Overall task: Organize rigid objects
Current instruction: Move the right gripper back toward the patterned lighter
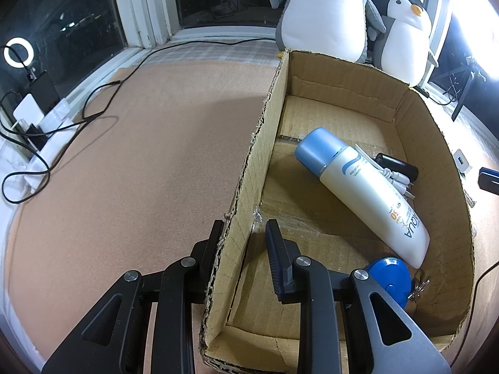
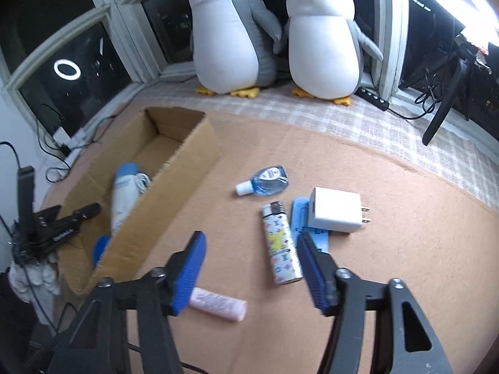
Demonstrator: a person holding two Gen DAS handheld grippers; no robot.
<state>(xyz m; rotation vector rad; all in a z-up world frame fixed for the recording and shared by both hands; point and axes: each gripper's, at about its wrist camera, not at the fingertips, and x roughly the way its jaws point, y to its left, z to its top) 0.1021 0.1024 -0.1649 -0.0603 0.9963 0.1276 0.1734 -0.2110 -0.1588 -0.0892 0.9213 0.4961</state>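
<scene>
My left gripper (image 1: 246, 233) is shut on the near left wall of an open cardboard box (image 1: 268, 124), one finger outside it and one inside. In the box lie a white sunscreen bottle with a blue cap (image 1: 358, 193), a white cable (image 1: 383, 171), a black item (image 1: 397, 165) and a round blue tape measure (image 1: 389, 277). My right gripper (image 2: 251, 238) is open and empty above the mat, to the right of the box (image 2: 174, 187). A patterned lighter (image 2: 280, 246) lies just ahead between its fingers. Beyond that are a white charger (image 2: 335, 208) on a blue item (image 2: 301, 215) and a small clear bottle (image 2: 265, 180). A pink tube (image 2: 218, 304) lies under the left finger.
Two plush penguins (image 2: 227, 31) (image 2: 324, 40) sit on the window ledge at the back. Black cables (image 1: 62, 124) and chargers lie along the left edge of the tan mat (image 1: 140, 155). A black stand (image 2: 443, 103) leans at the far right.
</scene>
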